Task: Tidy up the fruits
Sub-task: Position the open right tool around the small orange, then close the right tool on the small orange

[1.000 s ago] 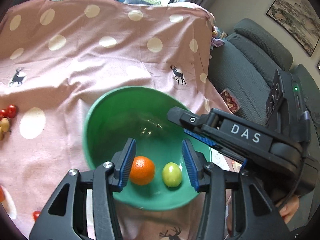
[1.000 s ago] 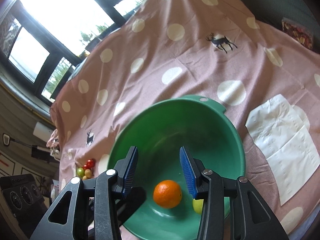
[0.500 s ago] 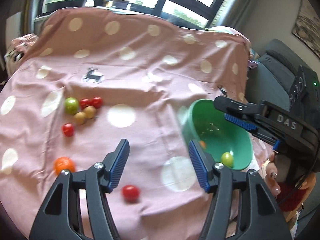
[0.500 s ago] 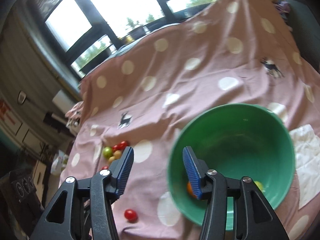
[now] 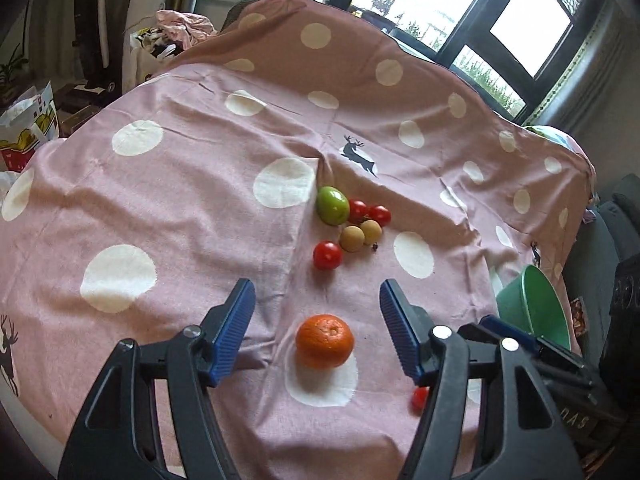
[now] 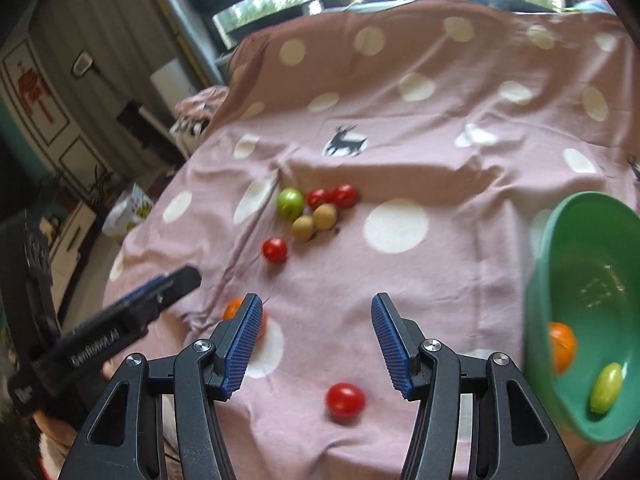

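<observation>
Left gripper [image 5: 318,332]: spread wide, grasping nothing; it hangs over the cloth with the orange between its blue pads, and neither pad touches the fruit.
Right gripper [image 6: 316,346]: also spread wide and empty; it hangs above a lone tomato, its left pad covering part of the orange in its own view.
Orange [image 5: 325,341]: sits on a white dot of the cloth, near the front edge, apart from the other fruit.
Lone tomato [image 6: 345,399]: lies on the cloth near the front edge, between the orange and the bowl; in the left wrist view only a sliver shows behind the left gripper's right finger [image 5: 419,397].
Fruit cluster: farther back on the cloth, a green fruit [image 5: 332,205] lies beside two red tomatoes [image 5: 368,213] and two tan round fruits [image 5: 361,235]; these look to be touching or nearly so.
Third tomato [image 5: 327,255]: just in front of the cluster, slightly apart from it.
Bowl [image 6: 560,240]: green, at the right edge of the cloth, seen tilted in the right wrist view, well apart from the cluster.
In the bowl: a second orange [image 6: 561,346] and a small yellow-green fruit [image 6: 607,387] lie side by side at the bottom.
Cloth [image 5: 192,208]: pink with white dots and dark deer prints, wrinkled, draped over the bench.
Background: windows [image 5: 528,28] behind the bench, a grey sofa [image 5: 624,208] on the right.
</observation>
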